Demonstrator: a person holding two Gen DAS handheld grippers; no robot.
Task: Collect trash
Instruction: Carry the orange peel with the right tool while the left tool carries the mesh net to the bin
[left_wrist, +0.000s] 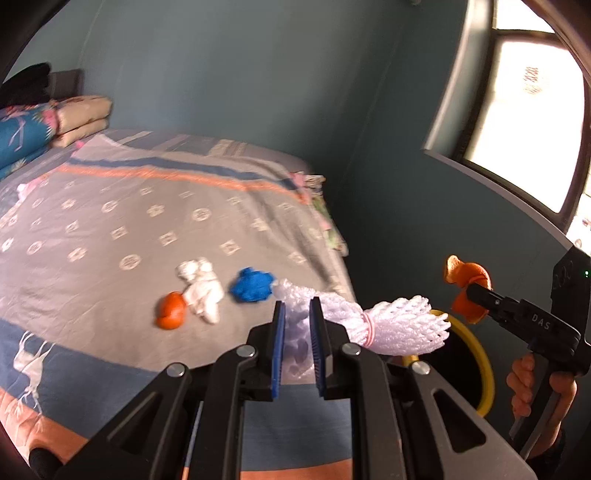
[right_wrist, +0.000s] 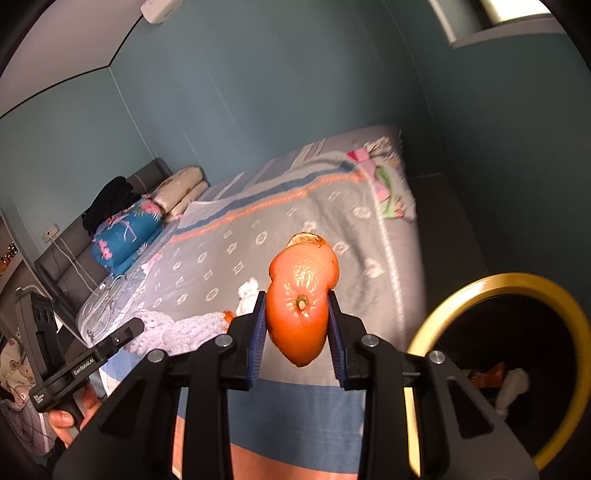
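The right gripper (right_wrist: 296, 325) had its blue-padded jaws closed snugly on one piece of orange peel (right_wrist: 301, 299), stem scar facing the camera, held in the air above the foot of the bed (right_wrist: 295, 221). The left gripper (left_wrist: 297, 332) had its jaws drawn nearly together around one white foam fruit net (left_wrist: 369, 321), tied at the middle by a pink band, its free end sticking out to the right over the bed's edge. Left on the grey patterned cover were three bits of trash: a second orange peel (left_wrist: 170, 310), a crumpled white tissue (left_wrist: 201, 290) touching it, and a crumpled blue wad (left_wrist: 252, 284) just beside the net. One yellow-rimmed bin (right_wrist: 509, 288) stood on the floor just off the bed's corner; only the right wrist view looked into it, where something orange and something white lay in the dark. On the right tool, the left view showed the letters "DAS"; on the left tool, the right view showed "GenRobot.AI". The left view alone took in a bright window (left_wrist: 535, 110), the right view alone a white wall unit (right_wrist: 160, 9) up high. Folded bedding (right_wrist: 125, 236) was stacked at the head
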